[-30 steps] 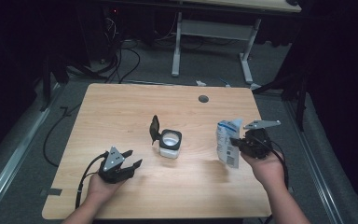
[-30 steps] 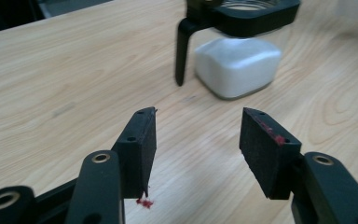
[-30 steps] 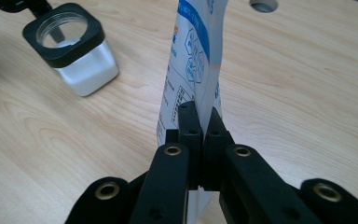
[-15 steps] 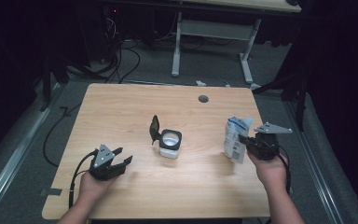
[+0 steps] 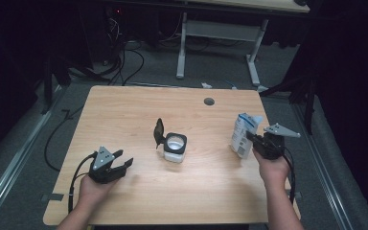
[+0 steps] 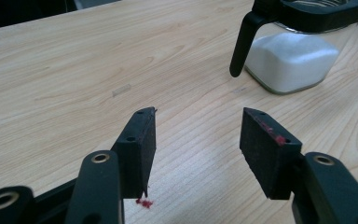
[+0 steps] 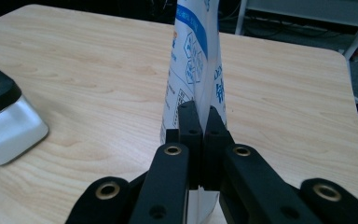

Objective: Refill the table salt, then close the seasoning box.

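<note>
A white and blue pouch [image 5: 242,135] stands upright at the table's right side, with my right gripper [image 5: 255,140] shut on its edge. In the right gripper view the two jaws pinch the pouch [image 7: 193,70] flat between them, my right gripper [image 7: 202,122] pointing along the table. A clear square jar [image 5: 175,146] with a black rim and an open black lid sits mid-table, partly filled with white powder. My left gripper [image 5: 123,164] rests near the front left, open, with nothing between its jaws. In the left gripper view the jar [image 6: 292,51] is ahead and right of my left gripper [image 6: 198,140].
The wooden table [image 5: 124,110] has a round cable hole [image 5: 209,101] near its far edge. Cables and a desk frame [image 5: 218,33] lie on the dark floor beyond. A few red crumbs [image 6: 143,202] lie on the wood under the left jaw.
My right hand has carried the pouch lower and a little to the right. The left hand has shifted slightly and now holds still. The jar has not moved.
</note>
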A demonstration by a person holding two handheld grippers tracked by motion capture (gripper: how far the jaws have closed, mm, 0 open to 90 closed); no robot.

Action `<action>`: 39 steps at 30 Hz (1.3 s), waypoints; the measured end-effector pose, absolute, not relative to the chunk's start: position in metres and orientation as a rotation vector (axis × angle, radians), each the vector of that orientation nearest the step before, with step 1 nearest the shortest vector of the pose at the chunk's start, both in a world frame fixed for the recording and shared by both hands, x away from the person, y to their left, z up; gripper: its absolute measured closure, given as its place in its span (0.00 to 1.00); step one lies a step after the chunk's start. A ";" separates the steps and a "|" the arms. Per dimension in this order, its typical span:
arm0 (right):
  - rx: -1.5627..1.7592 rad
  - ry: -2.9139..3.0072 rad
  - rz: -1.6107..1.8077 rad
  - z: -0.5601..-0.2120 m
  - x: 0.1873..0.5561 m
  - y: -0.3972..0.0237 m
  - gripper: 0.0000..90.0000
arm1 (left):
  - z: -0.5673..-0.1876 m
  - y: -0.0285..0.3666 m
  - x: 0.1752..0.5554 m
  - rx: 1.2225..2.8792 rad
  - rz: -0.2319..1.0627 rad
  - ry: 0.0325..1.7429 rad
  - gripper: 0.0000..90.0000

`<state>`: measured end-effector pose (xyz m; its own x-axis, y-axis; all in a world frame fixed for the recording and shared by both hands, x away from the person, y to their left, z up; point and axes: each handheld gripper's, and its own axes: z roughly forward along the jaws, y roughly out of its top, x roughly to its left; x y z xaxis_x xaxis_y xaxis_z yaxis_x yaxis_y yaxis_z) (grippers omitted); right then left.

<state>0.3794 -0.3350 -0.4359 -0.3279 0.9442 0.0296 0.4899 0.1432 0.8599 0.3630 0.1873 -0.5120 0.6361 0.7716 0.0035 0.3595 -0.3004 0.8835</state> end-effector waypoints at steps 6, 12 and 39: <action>1.341 1.894 1.108 -0.444 0.383 -0.327 1.00 | -0.511 0.188 0.362 1.900 0.547 0.894 0.51; 1.352 1.873 1.141 -0.455 0.380 -0.325 1.00 | -0.511 0.188 0.362 1.902 0.544 0.892 0.51; 1.323 1.797 1.184 -0.472 0.363 -0.324 0.88 | -0.510 0.186 0.361 1.907 0.537 0.885 0.51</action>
